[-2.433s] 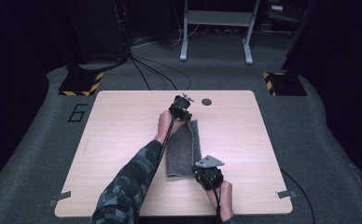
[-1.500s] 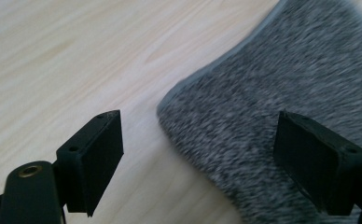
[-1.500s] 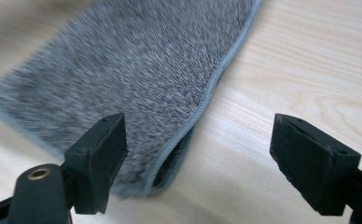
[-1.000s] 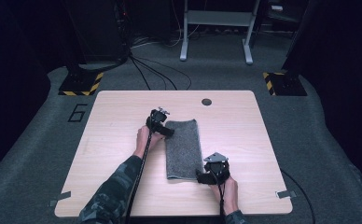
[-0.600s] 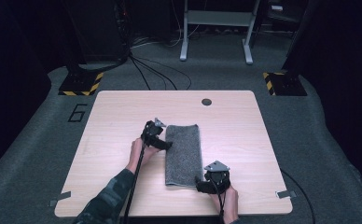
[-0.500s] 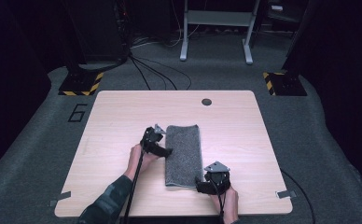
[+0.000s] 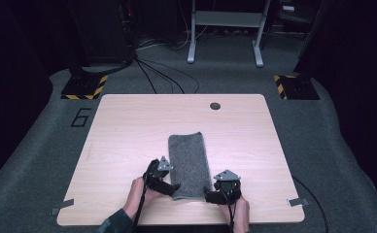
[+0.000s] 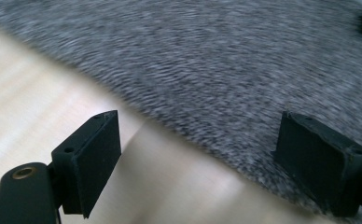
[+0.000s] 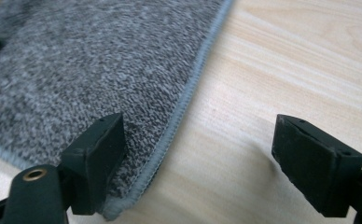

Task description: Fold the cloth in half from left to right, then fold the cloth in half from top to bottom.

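1. Near table edge: light wood table [image 7: 128, 136]; two grey tape tabs at the front corners [image 7: 61, 209].
2. Person's hands come in from the bottom; patterned sleeve on the left forearm [image 7: 116, 224].
3. Left gripper [image 7: 169, 187] sits at the near-left corner of the grey towel [image 7: 189, 162]. Jaws stand wide apart and grip nothing. In the left gripper view the towel's [image 8: 226, 70] edge runs across between the jaws; one pad hangs over bare wood, the other over cloth. That view is blurred.
4. Right gripper [image 7: 211, 195] sits at the towel's near-right corner, jaws spread wide, nothing clamped. In the right gripper view its left pad hangs over the towel's [image 9: 100, 70] hemmed corner and its right pad over bare table [image 9: 309, 56]. Contact with the cloth: cannot tell.
5. Towel lies flat, folded to a narrow strip, long side running away from the person, in the near-middle of the table.
6. Farther: small dark round grommet [image 7: 215, 106] near the far edge.
7. Room: grey carpet with a "6" marked [image 7: 81, 117]; cables [image 7: 157, 73]; yellow-black striped bases [image 7: 85, 90]; grey metal stand [image 7: 224, 29]; dark surroundings.
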{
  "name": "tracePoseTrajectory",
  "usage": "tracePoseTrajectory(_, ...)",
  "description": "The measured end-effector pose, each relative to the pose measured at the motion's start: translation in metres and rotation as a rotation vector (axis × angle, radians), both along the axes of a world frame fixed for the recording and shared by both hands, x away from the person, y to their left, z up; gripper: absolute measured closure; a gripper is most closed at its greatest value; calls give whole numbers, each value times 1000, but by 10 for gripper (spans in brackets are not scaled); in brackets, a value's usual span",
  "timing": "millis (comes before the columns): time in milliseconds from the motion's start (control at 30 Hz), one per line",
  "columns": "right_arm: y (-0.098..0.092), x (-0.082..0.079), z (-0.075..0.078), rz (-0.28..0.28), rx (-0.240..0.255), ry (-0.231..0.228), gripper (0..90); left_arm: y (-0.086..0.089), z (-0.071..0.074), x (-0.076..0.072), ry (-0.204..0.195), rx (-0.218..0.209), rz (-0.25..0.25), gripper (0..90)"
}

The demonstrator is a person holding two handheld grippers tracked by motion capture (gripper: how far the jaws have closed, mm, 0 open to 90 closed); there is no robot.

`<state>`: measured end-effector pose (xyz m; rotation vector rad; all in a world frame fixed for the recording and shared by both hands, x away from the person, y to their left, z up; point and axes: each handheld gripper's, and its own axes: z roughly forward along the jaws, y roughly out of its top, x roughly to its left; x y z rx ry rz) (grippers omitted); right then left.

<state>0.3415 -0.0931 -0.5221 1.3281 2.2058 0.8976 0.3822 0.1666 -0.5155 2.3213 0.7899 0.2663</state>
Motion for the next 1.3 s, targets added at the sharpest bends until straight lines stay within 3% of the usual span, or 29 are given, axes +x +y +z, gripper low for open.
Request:
tracePoseTrajectory(133, 0, -8, 0, -2, 8, 17, 162, 2, 0, -26, 3, -7, -30, 125)
tracePoseTrajectory(200, 1, -9, 0, -4, 5, 14, 162, 2, 0, -29, -12, 8, -35, 125)
tracePoseTrajectory(433, 1, -20, 1, 12, -6, 18, 163, 1, -4, -11, -8, 20, -47, 88)
tracePoseTrajectory(533, 0, -24, 0, 3, 3, 12, 162, -1, -4, 1, -7, 27, -80, 76)
tracePoseTrajectory(667, 0, -23, 0, 6, -1, 10, 158, 3, -3, 4, 1, 11, -82, 66)
tracePoseTrajectory(833, 1, -24, 3, 9, 7, 15, 149, 9, 3, -10, -15, -23, -74, 66)
tracePoseTrajectory(900, 0, -21, 8, 16, 22, -2, 147, 9, 5, -18, -18, -10, -85, 67)
tracePoseTrajectory(1000, -2, -17, 12, 26, 40, -4, 143, 5, 3, -26, -36, 55, -102, 72)
tracePoseTrajectory(1067, -4, -9, 19, 36, 48, -12, 137, 6, 5, -26, -37, 44, -95, 63)
tracePoseTrajectory(1167, -8, 0, 24, 54, 53, -13, 133, 15, 14, -18, -26, -39, -66, 55)
tracePoseTrajectory(1233, -12, 15, 29, 71, 67, -3, 129, 20, 18, -10, -26, -52, -47, 50)
tracePoseTrajectory(1267, -12, 15, 29, 71, 67, -3, 129, 22, 20, -5, -31, -54, -27, 50)
tracePoseTrajectory(1300, -12, 21, 30, 73, 77, 1, 125, 25, 21, 2, -23, -79, -15, 50)
